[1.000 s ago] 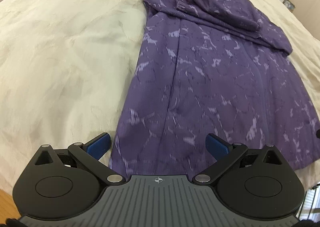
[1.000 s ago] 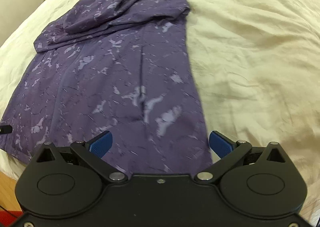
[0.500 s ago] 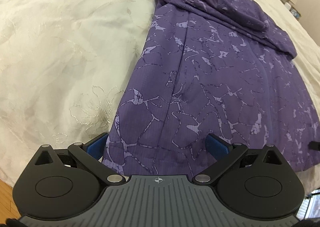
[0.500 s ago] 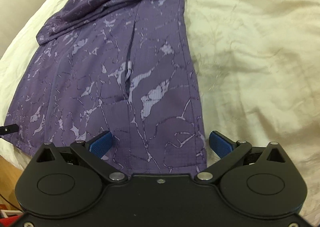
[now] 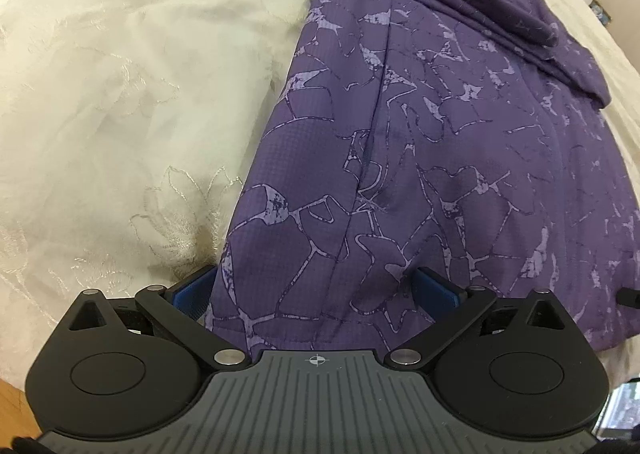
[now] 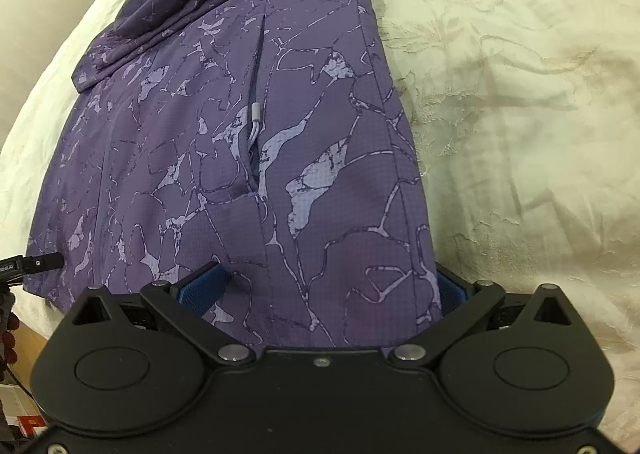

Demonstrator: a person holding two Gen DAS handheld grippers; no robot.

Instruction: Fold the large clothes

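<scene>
Across the middle of both frames lies the purple jacket [image 5: 440, 133], spread on the cream bedspread [image 5: 120, 93] with a folded sleeve bunched at the upper right of the left view. Your left gripper [image 5: 316, 290] sits with its blue fingers [image 5: 434, 288] spread wide, the jacket's lower left corner between them. Your right gripper [image 6: 328, 286] is spread wide too, straddling the lower right corner of the hem. A grey zipper pull [image 6: 255, 113] shows at centre of the right view, beside a pocket slit.
</scene>
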